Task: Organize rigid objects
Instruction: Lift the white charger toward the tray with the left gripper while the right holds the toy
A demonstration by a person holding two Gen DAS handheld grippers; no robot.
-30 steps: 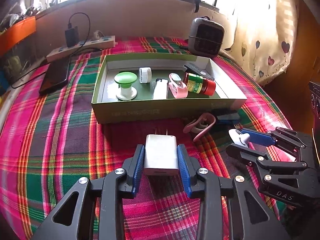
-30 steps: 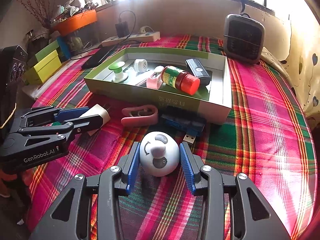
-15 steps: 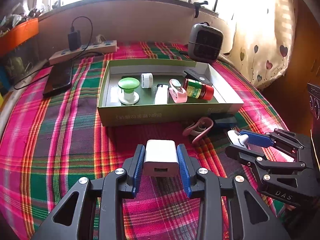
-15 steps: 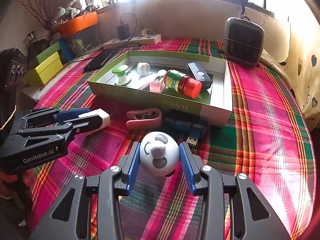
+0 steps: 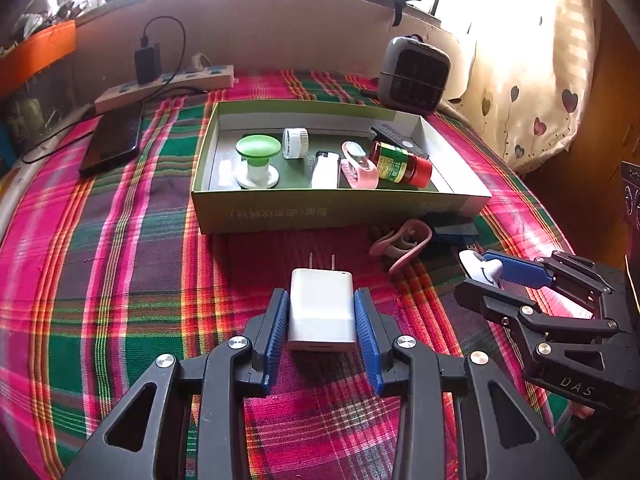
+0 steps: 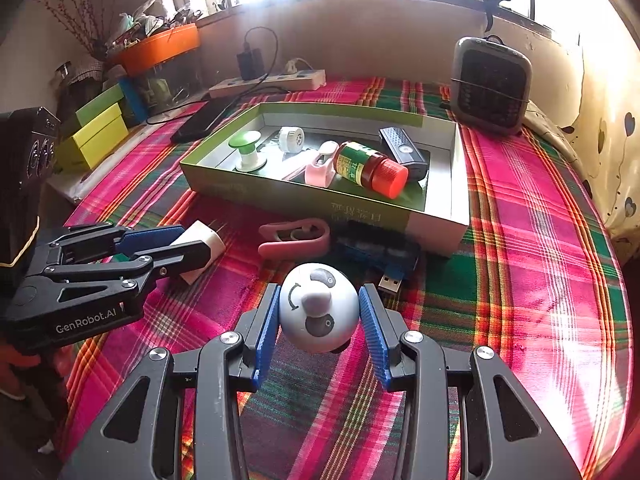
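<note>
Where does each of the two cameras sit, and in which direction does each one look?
Left wrist view: sits on the left gripper, looking forward along its fingers at the white charger it clamps and the green box beyond; the right gripper shows at the right edge.
Right wrist view: sits on the right gripper, facing the same box from further right; it clamps a white round toy, and the left gripper shows at left.
Shared: box, red-capped bottle, pink clip, plaid cloth, heater.
</note>
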